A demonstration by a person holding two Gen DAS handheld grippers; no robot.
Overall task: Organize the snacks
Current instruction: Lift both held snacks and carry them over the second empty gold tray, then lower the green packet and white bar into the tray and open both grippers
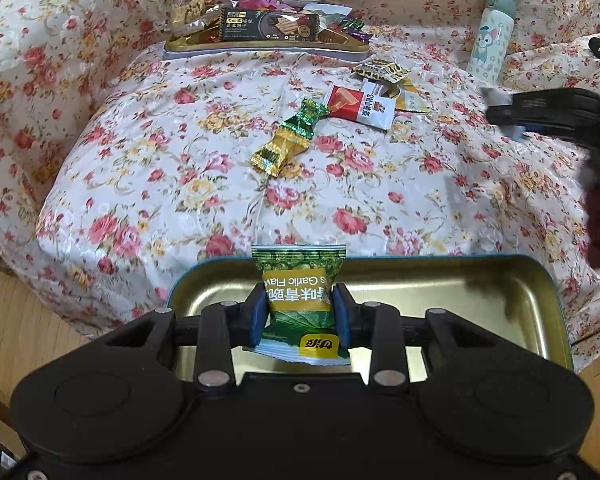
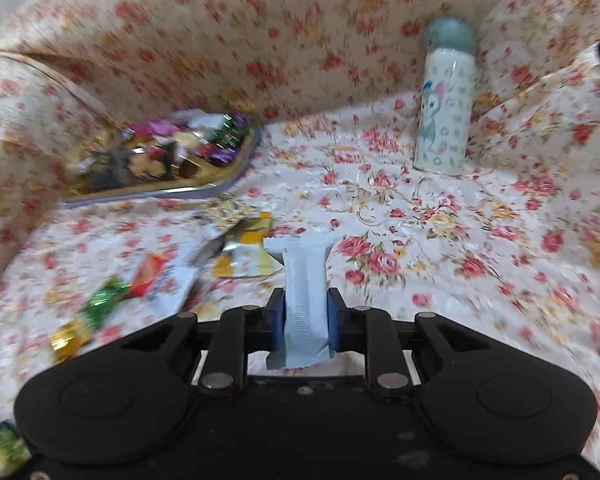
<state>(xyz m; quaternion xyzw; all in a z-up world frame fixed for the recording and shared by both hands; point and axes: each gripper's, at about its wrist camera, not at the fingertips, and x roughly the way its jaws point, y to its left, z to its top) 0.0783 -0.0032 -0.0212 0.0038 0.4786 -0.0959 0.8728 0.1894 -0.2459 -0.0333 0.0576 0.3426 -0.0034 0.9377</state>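
I hold the green packet [image 1: 298, 300] in my left tongs [image 1: 299, 312], over the near tin [image 1: 540, 280] at the bed's near edge — dropping it in is the step in hand. My right tongs [image 2: 305, 312] pinch a pale blue sachet [image 2: 305, 280], clear of the bed [image 2: 420, 240]. Next I'd open the left tongs, then bring the sachet over — loose snacks [image 1: 288, 140] lie mid-bed.

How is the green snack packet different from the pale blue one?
The green snack packet has leafy pictures and a yellow band with writing; the pale blue packet looks plain, with no writing to make out. The green one is wide and puffy; the blue one is narrow and long. The green one hangs over an empty tin; the blue one is over the flowered cloth. Each is pinched in a gripper.
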